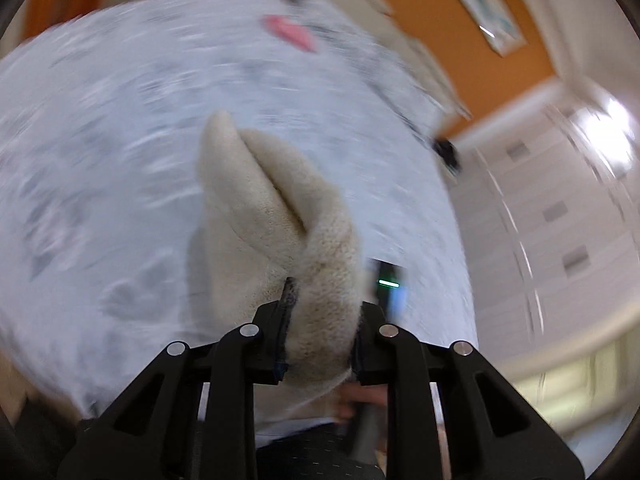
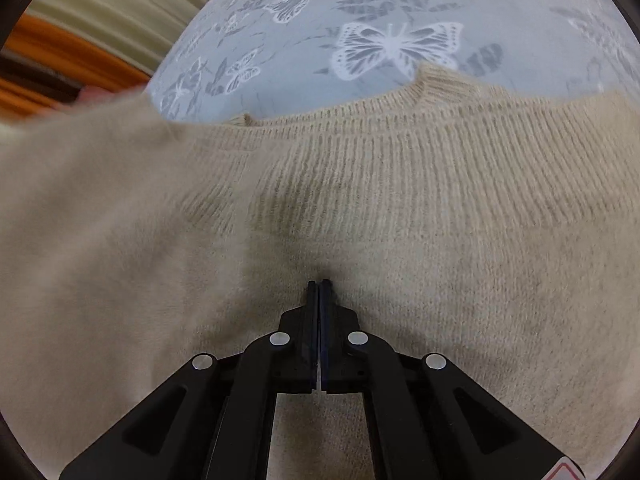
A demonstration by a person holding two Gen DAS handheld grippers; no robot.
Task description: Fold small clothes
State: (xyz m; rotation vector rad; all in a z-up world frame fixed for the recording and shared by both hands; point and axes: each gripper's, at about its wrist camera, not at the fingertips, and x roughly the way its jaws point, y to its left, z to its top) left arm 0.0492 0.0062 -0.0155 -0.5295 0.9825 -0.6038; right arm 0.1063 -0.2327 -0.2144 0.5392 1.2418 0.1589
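Left hand-held gripper (image 1: 320, 332) is clamped on a bunched fold of the cream knit sweater (image 1: 276, 216); the fold's long axis runs straight away from the jaws, its rounded tip pointing outward over the butterfly-print cloth (image 1: 100, 128). Right hand-held gripper (image 2: 319, 286) has its jaws fully together, tips pressed into the sweater body. Sweater lies spread on the cloth, ribbed hem band running left-right across the right wrist view, far side.
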